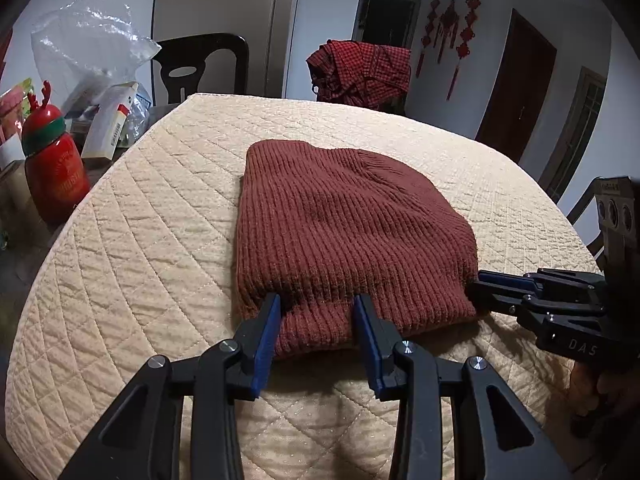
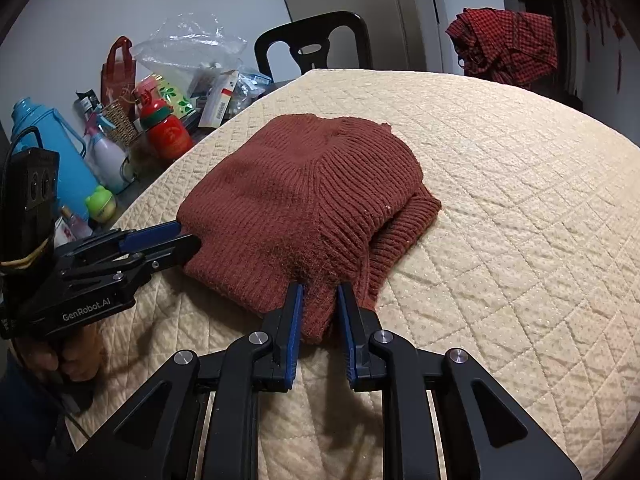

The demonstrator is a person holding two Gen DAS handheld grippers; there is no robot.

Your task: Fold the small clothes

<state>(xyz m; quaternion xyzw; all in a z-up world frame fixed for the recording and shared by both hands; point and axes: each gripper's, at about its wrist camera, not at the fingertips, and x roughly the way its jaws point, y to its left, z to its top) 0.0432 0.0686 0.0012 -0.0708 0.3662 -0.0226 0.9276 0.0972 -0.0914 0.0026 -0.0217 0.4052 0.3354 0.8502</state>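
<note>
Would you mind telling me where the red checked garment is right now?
The red checked garment hangs bunched over a chair back beyond the far edge of the quilted table, upper middle in the left wrist view, upper right in the right wrist view, behind the folded brown sweater.

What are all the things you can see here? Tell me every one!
sweater: one, rust-brown, folded on the quilted cover
quilted cover: one, cream, over the table
chair: one, black, behind the table
checked cloth: one, red and black, heaped behind the table's far edge
plastic bag: one, clear, in the clutter beside the cover
reindeer bottle: one, red, same clutter
flask: one, blue, same clutter
spray bottle: one, white, beside the flask
left tongs: black and blue, pinching the sweater's near edge
right tongs: black and blue, pinching the sweater's near corner
</note>
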